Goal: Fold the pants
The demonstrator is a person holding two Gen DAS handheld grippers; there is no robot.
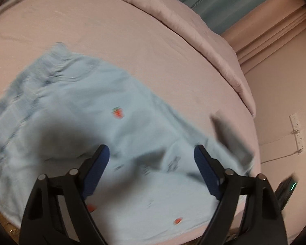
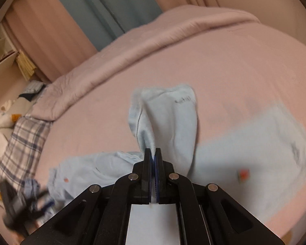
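Note:
Light blue pants [image 1: 95,110] with small red strawberry prints lie spread on the pink bed sheet [image 1: 132,30]. My left gripper [image 1: 152,153] is open and empty, its blue pads just above the cloth. In the right wrist view my right gripper [image 2: 152,152] is shut on a fold of the pants [image 2: 169,118] and holds that part lifted, so it stands up as a flap. The remaining cloth lies flat to the left and right of it. The left gripper [image 2: 24,204] shows blurred at the lower left of the right wrist view.
A pink duvet [image 1: 193,26] is bunched along the far side of the bed. A plaid pillow [image 2: 20,145] lies at the left in the right wrist view. Teal and pink curtains [image 2: 104,10] hang behind. The bed's edge and a wall socket [image 1: 296,130] are at the right.

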